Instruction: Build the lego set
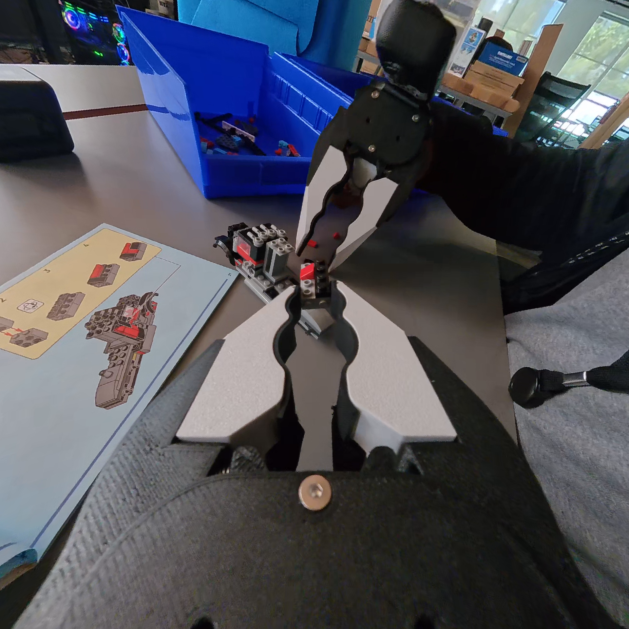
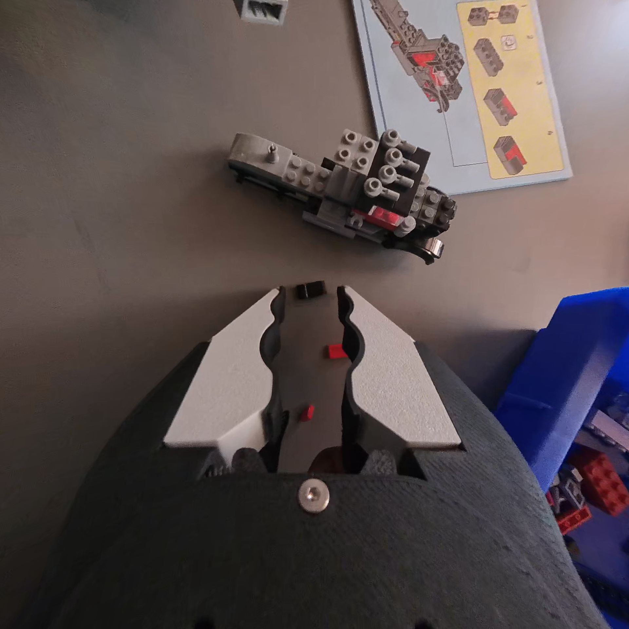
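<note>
Left gripper (image 1: 315, 292): your jaws clamp the small block stack (image 1: 315, 282).
Right gripper (image 2: 309, 289): parted, empty, over black piece (image 2: 309, 290).
Next: probably grasp it.

A grey table (image 1: 112, 177) carries everything. On it lies a pale blue instruction sheet (image 1: 78, 391), flat, near the part-built grey, black and red lego model (image 2: 340, 190), which rests on the tabletop just beside the sheet's corner. A blue bin (image 1: 238, 136) holding loose bricks stands farther back. Two small red pieces (image 2: 337, 351) and a small black piece (image 2: 309, 290) lie loose on the bare surface, near the model. A dark object (image 1: 30, 119) sits at the far left edge.
</note>
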`<state>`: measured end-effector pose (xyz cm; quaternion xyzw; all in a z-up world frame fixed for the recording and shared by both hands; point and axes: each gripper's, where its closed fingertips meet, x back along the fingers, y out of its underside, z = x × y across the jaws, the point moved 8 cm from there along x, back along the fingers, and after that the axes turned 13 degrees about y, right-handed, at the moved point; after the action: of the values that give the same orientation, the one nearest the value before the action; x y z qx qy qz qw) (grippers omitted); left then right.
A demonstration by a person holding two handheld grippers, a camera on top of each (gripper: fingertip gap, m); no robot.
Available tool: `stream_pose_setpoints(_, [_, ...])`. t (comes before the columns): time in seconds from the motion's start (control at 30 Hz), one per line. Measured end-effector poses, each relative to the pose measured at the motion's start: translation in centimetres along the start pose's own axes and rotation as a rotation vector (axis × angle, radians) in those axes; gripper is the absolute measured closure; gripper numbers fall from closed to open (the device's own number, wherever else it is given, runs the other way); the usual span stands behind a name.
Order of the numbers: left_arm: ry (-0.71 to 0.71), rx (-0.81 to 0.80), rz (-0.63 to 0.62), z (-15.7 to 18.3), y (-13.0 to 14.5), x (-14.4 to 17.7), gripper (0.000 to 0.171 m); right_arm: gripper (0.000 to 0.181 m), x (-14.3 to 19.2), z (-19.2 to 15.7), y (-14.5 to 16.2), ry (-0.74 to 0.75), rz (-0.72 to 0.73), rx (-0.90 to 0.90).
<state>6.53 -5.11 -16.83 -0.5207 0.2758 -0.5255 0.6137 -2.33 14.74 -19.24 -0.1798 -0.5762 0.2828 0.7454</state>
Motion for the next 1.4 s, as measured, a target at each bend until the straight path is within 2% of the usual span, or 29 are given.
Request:
stream_pose_setpoints(0.17, [0.013, -0.014, -0.003, 0.2, 0.0, 0.0, 0.154, 0.163, -0.2, 0.3, 0.1, -0.029, -0.002, -0.038])
stream_pose_setpoints(0.43, [0.038, -0.048, -0.008, 0.7, 0.0, -0.2, 0.155, 0.163, 0.4, -0.1, -0.4, -0.063, 0.048, -0.087])
stream_pose_setpoints(0.6, [0.055, -0.105, -0.015, 1.2, -0.1, -0.5, 0.154, 0.164, 2.8, -0.7, -3.2, -0.141, 0.156, -0.107])
stream_pose_setpoints(0.77, [0.059, -0.201, -0.041, 1.9, 0.0, -0.9, 0.154, 0.164, 4.5, -1.9, -7.6, -0.277, 0.255, -0.124])
stream_pose_setpoints(0.93, [0.062, -0.241, -0.058, 2.2, 0.0, -1.1, 0.154, 0.164, 4.3, -1.5, -9.9, -0.313, 0.223, -0.144])
stream_pose_setpoints(1.4, [0.065, -0.347, -0.069, 2.9, 0.0, -1.3, 0.154, 0.164, 3.3, -1.7, -9.8, -0.323, 0.154, -0.118])
